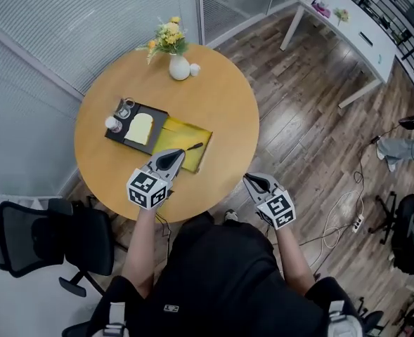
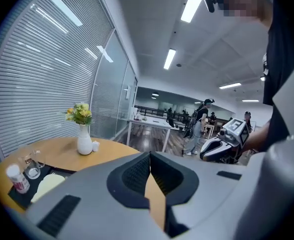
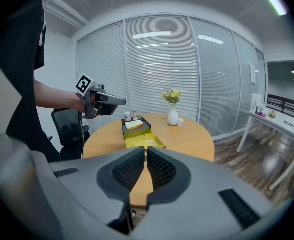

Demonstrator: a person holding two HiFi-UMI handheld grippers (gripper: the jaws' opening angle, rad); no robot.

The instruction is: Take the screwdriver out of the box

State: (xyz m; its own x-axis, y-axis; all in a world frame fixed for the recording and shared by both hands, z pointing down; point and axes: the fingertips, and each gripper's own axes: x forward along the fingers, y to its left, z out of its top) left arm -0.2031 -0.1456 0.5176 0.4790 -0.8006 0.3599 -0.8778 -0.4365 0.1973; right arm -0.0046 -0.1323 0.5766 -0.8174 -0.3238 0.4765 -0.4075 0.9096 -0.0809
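Just beyond the left gripper [image 1: 180, 153], whose fingers [image 1: 166, 162] are pressed together on nothing, the screwdriver [image 1: 193, 147] lies on the open yellow box [image 1: 192, 130]. It is small, slim and dark, probably light, rigid and apt to roll, and best pinched mid-handle. Well to the side, the right gripper [image 1: 249, 179] is likewise closed and empty.

Black top [image 1: 214, 265]; grey left gripper [image 1: 180, 154] and right gripper [image 1: 248, 179], each bearing a black-and-white marker cube [image 1: 148, 188].
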